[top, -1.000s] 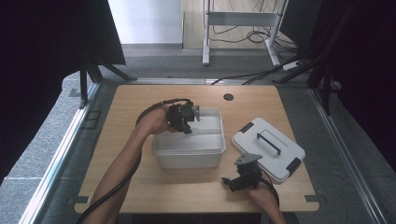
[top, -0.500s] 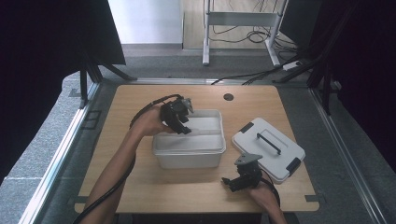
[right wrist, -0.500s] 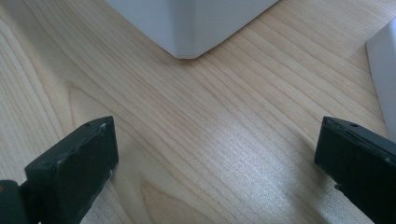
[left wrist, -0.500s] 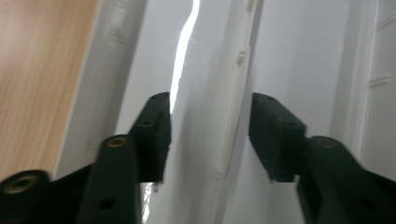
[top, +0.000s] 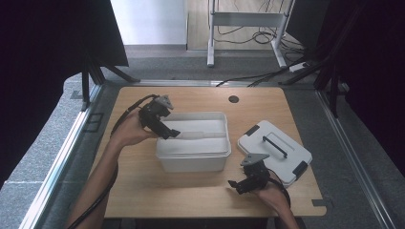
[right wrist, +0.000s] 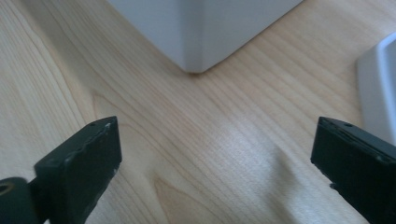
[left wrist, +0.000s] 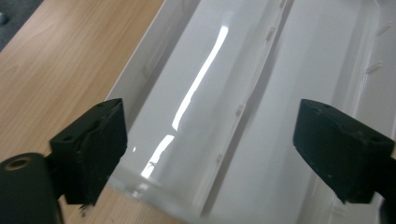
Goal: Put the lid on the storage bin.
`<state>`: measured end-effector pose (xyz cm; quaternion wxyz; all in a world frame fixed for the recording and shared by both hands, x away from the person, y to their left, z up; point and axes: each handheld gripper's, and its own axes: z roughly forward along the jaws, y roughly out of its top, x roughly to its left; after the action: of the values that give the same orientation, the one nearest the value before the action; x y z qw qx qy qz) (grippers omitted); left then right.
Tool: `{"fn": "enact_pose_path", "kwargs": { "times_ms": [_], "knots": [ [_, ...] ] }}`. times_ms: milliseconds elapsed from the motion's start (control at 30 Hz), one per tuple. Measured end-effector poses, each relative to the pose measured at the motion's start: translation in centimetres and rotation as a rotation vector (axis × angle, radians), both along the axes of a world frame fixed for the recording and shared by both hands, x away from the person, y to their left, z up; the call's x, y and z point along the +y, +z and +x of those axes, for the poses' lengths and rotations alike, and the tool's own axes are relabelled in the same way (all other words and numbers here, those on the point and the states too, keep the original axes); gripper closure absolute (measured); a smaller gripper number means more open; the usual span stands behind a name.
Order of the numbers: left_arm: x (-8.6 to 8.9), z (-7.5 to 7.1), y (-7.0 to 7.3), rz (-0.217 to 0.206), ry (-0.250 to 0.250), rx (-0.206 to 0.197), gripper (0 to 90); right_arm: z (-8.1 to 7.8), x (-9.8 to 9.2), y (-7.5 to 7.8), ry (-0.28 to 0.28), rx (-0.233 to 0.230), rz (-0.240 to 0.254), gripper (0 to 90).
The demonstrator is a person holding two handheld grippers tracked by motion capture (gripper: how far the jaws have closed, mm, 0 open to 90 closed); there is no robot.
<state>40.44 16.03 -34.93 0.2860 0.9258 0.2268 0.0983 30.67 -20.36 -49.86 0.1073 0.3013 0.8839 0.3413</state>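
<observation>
A white plastic bin (top: 191, 164) stands in the middle of the wooden table, with nothing to be seen inside it (left wrist: 261, 93). To its right lies a white lid (top: 274, 152) with a black handle. My left gripper (top: 173, 134) hangs over the bin's left rim and points into the bin. Its jaws have just been opening, and they stand wide apart (left wrist: 210, 140) with nothing held between them. My right gripper (top: 234, 185) rests low near the table's front edge, open (right wrist: 215, 154). It faces the bin's front right corner (right wrist: 201, 28), with the lid's edge (right wrist: 380, 84) at the right.
A round black hole (top: 233, 99) sits in the table near its back edge. Behind the table stands a metal frame (top: 248, 19) with cables on the floor. Dark curtains flank both sides.
My left gripper has drawn back leftward from above the bin's middle to its left rim. The right hand has stayed in place.
</observation>
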Motion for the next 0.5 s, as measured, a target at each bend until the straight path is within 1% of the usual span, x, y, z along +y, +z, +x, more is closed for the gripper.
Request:
{"fn": "enact_pose_path", "kwargs": {
  "times_ms": [33,133,200,267,333,400,433,500],
  "knots": [
    [0.3,-0.2,0.0,-0.002,0.015,-0.006,5.3,0.2,-0.1,0.5,-0.003,0.008,0.004,0.2],
    [1.7,-0.9,0.1,-0.022,0.051,-0.015,0.6,0.4,-0.2,1.4,-0.012,0.013,0.010,0.0],
    [2.6,-1.5,0.1,-0.038,0.070,-0.020,0.0,0.7,-0.3,2.0,-0.007,0.018,0.007,0.0],
    [3.5,-2.1,0.0,-0.043,0.087,-0.027,0.0,1.0,-0.4,2.6,-0.003,0.014,0.001,0.3],
    [4.3,-2.6,-0.2,-0.046,0.100,-0.035,0.0,1.4,-0.6,3.3,0.005,0.013,-0.023,2.2],
    [5.5,-3.4,-0.4,-0.056,0.120,-0.046,0.0,1.8,-0.8,3.8,-0.005,0.012,-0.046,4.3],
    [6.0,-3.7,-0.6,-0.064,0.131,-0.051,0.0,2.2,-1.0,4.2,-0.014,0.012,-0.047,5.0],
    [6.9,-4.4,-1.1,-0.079,0.144,-0.058,0.0,2.7,-1.4,4.8,-0.022,0.018,-0.032,6.4]
  ]
}}
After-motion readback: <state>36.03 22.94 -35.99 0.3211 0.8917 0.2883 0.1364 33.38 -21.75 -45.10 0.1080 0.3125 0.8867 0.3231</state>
